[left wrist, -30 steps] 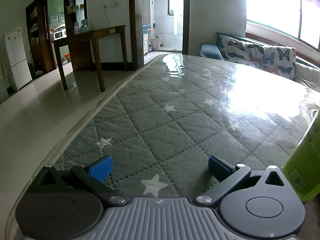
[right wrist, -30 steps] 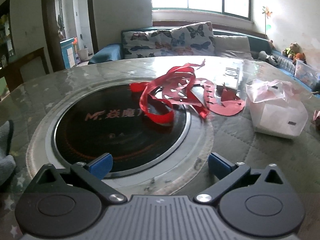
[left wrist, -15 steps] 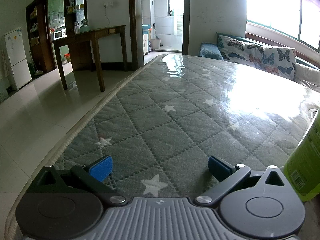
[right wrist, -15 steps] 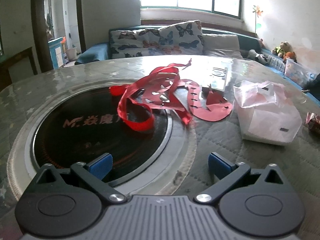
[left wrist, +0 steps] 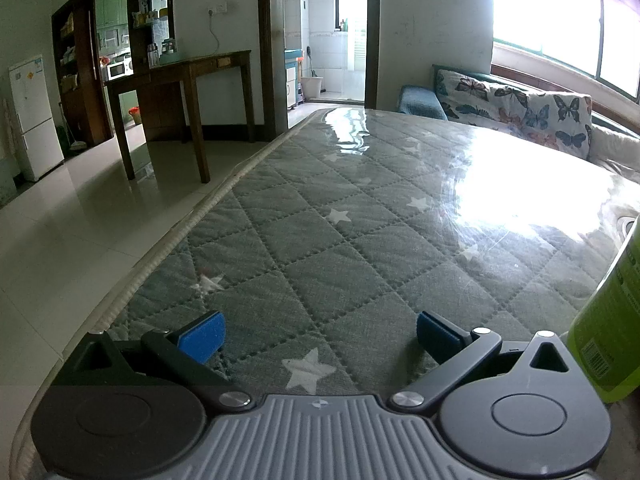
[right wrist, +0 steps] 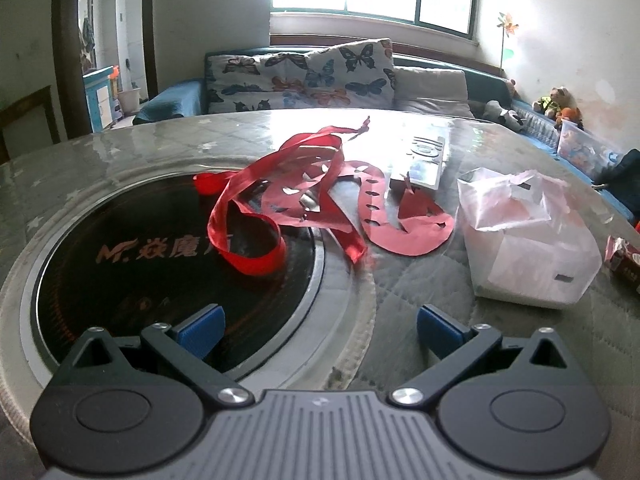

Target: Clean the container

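Note:
A green container (left wrist: 612, 320) with a barcode label stands at the far right edge of the left wrist view, just right of my left gripper (left wrist: 320, 334). That gripper is open and empty above the quilted grey table cover (left wrist: 360, 240). My right gripper (right wrist: 320, 330) is open and empty over the edge of a black round cooktop (right wrist: 160, 264) set in the table. Red ribbon and red cut paper (right wrist: 312, 204) lie across the cooktop's far side. The container does not show in the right wrist view.
A white plastic bag over a box (right wrist: 528, 248) lies right of the red paper. A remote control (right wrist: 424, 160) lies behind it. A small red packet (right wrist: 624, 260) sits at the far right. The table's left edge (left wrist: 192, 220) drops to a tiled floor.
The right gripper has swung to the right, so the cooktop and red ribbon have shifted left in its view. The left gripper has not moved.

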A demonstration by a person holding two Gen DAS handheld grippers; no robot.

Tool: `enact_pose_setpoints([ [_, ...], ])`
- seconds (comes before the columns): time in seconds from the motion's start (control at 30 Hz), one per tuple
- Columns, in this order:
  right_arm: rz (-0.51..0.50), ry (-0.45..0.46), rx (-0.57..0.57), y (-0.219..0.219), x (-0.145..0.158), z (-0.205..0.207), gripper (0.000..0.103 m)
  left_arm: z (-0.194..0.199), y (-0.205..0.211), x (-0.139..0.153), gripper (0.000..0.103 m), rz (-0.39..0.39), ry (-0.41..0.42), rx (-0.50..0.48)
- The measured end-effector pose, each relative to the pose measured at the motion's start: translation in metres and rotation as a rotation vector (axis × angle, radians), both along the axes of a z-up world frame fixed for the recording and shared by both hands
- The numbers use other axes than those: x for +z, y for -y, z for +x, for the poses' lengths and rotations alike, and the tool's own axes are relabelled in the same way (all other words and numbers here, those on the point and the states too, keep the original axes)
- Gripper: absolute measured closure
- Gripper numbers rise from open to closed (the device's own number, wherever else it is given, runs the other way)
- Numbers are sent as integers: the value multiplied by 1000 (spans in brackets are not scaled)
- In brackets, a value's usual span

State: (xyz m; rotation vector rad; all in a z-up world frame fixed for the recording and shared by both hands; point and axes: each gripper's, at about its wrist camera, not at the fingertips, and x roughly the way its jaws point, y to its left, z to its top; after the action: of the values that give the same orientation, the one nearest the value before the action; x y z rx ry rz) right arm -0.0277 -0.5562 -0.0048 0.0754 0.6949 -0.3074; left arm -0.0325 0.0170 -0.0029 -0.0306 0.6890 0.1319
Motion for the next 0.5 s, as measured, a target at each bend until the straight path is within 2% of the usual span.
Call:
enact_pose_setpoints([
  [0.47, -4, 0, -7, 2, -1, 4, 0, 8, 7, 0, 0, 4, 1, 19],
  [0.5, -3, 1, -7, 2, -1, 4, 0, 6, 20, 4, 0, 7, 0, 19],
])
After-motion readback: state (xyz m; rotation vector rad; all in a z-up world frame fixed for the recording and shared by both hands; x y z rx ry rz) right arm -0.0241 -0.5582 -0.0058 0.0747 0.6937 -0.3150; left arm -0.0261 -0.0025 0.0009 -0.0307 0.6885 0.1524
